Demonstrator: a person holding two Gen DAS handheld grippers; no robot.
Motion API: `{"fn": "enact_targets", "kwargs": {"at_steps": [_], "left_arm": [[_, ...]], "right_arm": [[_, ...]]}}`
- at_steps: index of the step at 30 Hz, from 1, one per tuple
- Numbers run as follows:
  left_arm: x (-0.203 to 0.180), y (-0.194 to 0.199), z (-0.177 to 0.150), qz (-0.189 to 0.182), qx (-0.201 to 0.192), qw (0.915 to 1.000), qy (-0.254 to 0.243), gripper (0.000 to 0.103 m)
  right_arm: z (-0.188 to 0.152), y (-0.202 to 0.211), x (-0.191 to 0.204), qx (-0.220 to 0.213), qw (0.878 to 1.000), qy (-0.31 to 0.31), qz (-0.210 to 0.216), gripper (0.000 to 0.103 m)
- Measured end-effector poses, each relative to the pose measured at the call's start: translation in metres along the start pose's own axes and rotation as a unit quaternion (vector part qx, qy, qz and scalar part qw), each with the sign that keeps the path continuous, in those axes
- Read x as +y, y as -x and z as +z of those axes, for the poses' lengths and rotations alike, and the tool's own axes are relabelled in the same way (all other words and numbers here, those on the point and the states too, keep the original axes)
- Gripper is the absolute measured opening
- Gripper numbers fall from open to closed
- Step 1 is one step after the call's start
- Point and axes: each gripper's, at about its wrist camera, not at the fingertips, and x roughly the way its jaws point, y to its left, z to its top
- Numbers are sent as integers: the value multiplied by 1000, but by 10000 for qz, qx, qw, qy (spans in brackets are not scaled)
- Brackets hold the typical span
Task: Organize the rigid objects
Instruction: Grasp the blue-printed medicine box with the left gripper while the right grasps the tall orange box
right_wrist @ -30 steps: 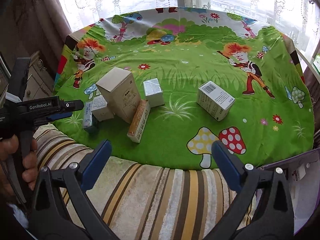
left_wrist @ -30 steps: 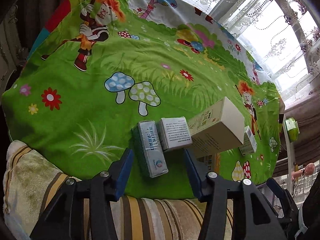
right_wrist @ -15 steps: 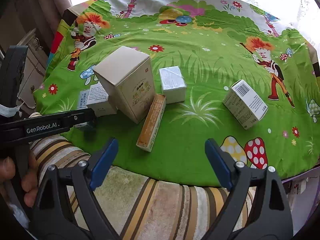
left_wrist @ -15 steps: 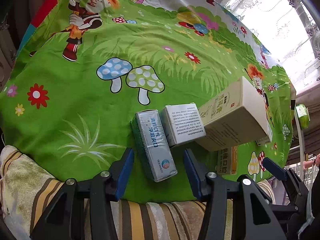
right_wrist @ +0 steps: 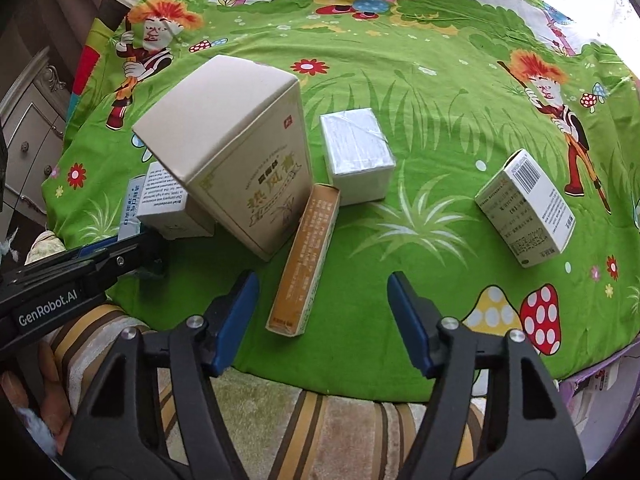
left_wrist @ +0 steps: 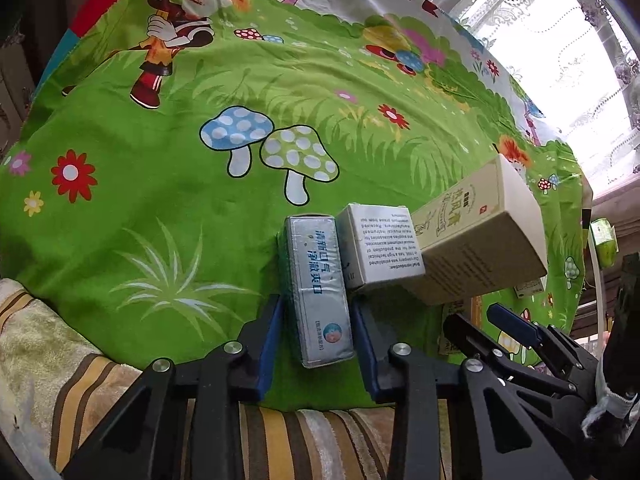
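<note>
Left tool point(left_wrist: 316, 320) has its fingers either side of the silver box point(left_wrist: 318, 288); contact uncertain. Right tool point(right_wrist: 322, 320) gapes over the orange box point(right_wrist: 306, 260). Three boxes grouped; white box point(right_wrist: 356, 156) and barcode box point(right_wrist: 528, 208) lie apart. No containers on the tabletop point(right_wrist: 400, 60). Roughly half sorted.

Bright daylight from blown-out window point(left_wrist: 560, 40), strong fisheye curvature, dark corners.

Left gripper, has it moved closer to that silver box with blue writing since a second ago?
Yes. The left gripper has come forward; its fingers now flank the silver box, which was ahead of them before.
</note>
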Motion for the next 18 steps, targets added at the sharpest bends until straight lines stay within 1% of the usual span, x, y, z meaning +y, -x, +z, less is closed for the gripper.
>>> {"fn": "enact_targets", "kwargs": {"at_steps": [1,2,3,4,5,6,7,8,9,13,15,18], "left_arm": [[0,1,0,-8,-28,10000,18,35],[1,2,0,-27,-53,10000,40,34],[2,2,0,-54,-76,9999,70,34],[3,3,0,-93,-99,9999,108,34],[5,4,0,-144,-124,9997,149,34],[6,5,0,-188,-146,9995,189,34],[8,6,0,-220,-171,9993,232,34],[9,7,0,-242,-199,9991,269,34],[10,8,0,-256,-235,9989,301,34],[13,15,-1,-366,-427,9977,390,34],[16,21,-2,-489,-578,9962,431,34],[15,31,-3,-513,-814,9943,455,34]], "right_arm": [[0,-1,-1,0,10000,-21,16,66],[0,-2,-2,15,10000,-47,48,60],[0,-4,-3,46,9999,-68,95,50],[-1,-5,-4,64,9998,-92,143,44],[-2,-7,-5,78,9997,-128,173,34],[-3,-8,-7,84,9996,-165,208,28],[-3,-7,-8,74,9994,-198,267,25],[-4,-7,-9,57,9993,-217,308,21],[-4,-6,-9,37,9992,-224,327,20],[-7,3,-10,-109,9988,-208,422,19],[-10,8,-13,-192,9984,-244,480,19],[-14,20,-16,-346,9975,-312,527,19]]}}
